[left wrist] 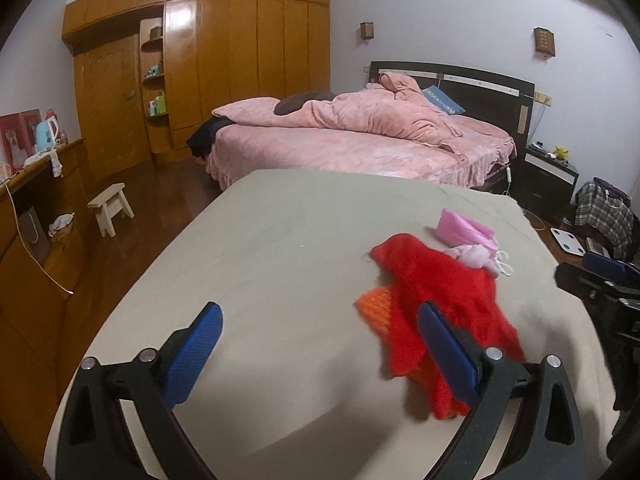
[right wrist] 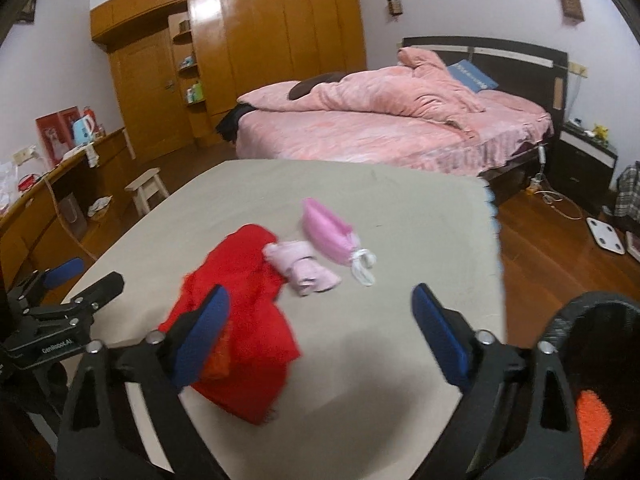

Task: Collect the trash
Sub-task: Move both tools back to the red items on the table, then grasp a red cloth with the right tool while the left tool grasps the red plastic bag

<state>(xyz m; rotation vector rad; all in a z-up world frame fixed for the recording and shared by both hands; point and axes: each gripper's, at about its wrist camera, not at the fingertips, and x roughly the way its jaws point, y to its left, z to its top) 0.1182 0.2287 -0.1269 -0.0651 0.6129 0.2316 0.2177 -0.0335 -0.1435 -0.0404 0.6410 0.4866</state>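
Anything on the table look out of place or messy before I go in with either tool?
Only the loose heap: a crumpled red cloth with an orange piece under its edge, a wadded pale pink bundle touching it, and a pink mask beside that. Nothing spilled or broken. Left tool and right tool are open, holding nothing.

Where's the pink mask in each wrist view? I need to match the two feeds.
Left wrist: pink mask lies right of centre on the table, beyond the red cloth.
Right wrist: pink mask lies near centre, right of the red cloth.
Shared landmark: the pink bed behind the table.
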